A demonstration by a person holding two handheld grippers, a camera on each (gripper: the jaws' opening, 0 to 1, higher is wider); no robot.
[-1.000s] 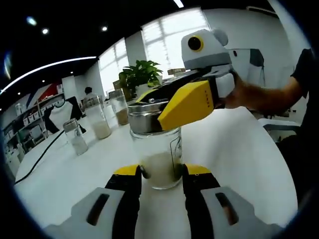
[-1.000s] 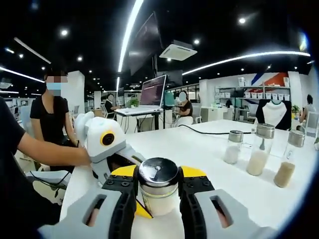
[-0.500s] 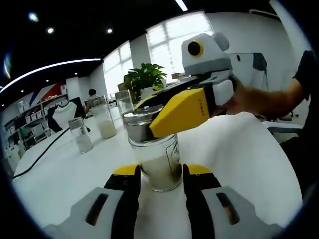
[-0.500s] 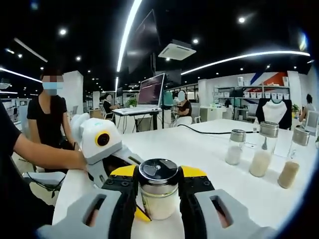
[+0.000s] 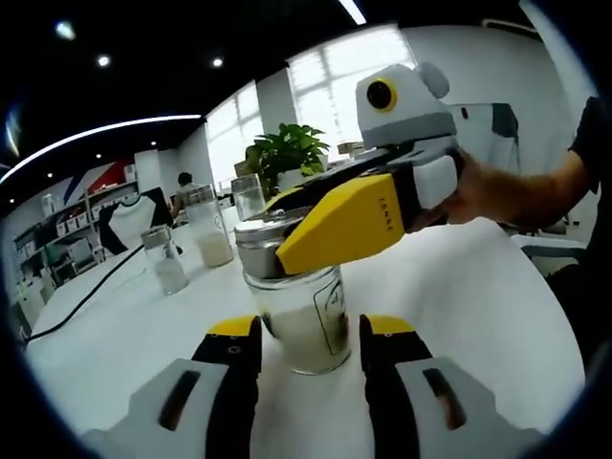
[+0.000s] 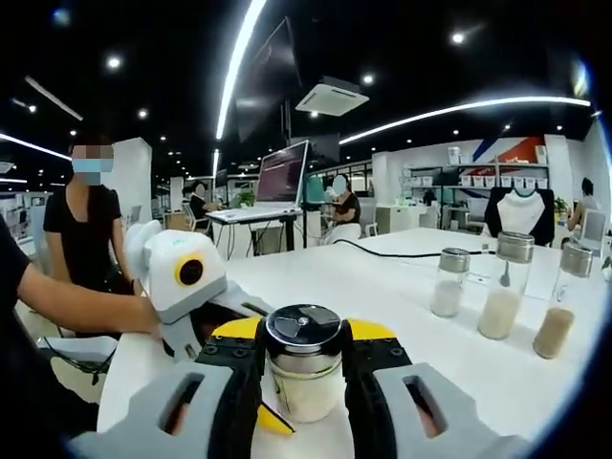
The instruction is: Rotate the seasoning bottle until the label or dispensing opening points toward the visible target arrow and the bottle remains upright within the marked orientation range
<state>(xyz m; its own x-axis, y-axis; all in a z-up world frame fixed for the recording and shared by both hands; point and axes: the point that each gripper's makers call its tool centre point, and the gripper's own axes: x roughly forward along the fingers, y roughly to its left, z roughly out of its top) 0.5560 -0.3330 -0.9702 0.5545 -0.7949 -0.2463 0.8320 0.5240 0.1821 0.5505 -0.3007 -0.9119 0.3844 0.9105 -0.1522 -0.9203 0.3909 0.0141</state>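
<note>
- Seasoning bottle (image 5: 304,311): clear glass jar with pale powder in the lower half and a steel cap (image 6: 303,330); stands upright on the white table (image 5: 469,287), near the edge closest to the person. A small printed label faces the left gripper view, toward its right.
- Right gripper (image 6: 304,359): yellow-tipped jaws clenched on the bottle at cap height, one on each side, touching it. In the left gripper view it reaches in from the right, its yellow jaw across the front of the cap.
- Left gripper (image 5: 308,335): jaws stand apart on either side of the bottle's lower body, with a sliver of table showing on each side; released, not pressing the glass. In the right gripper view its grey-white body with a yellow ring sits at the left, just beside the bottle.
- Hand (image 5: 478,186): grips the right gripper's body, forearm running off to the right.
- Three spare bottles (image 6: 502,287): upright in a row on the far right of the table in the right gripper view, holding white, cream and brown powder, well apart from the held bottle.
- Black cable (image 6: 402,254): lies across the far table.
- Potted plant (image 5: 287,153): stands behind the bottle, by the windows.
- Masked person in black (image 6: 86,229): stands at the far left.
</note>
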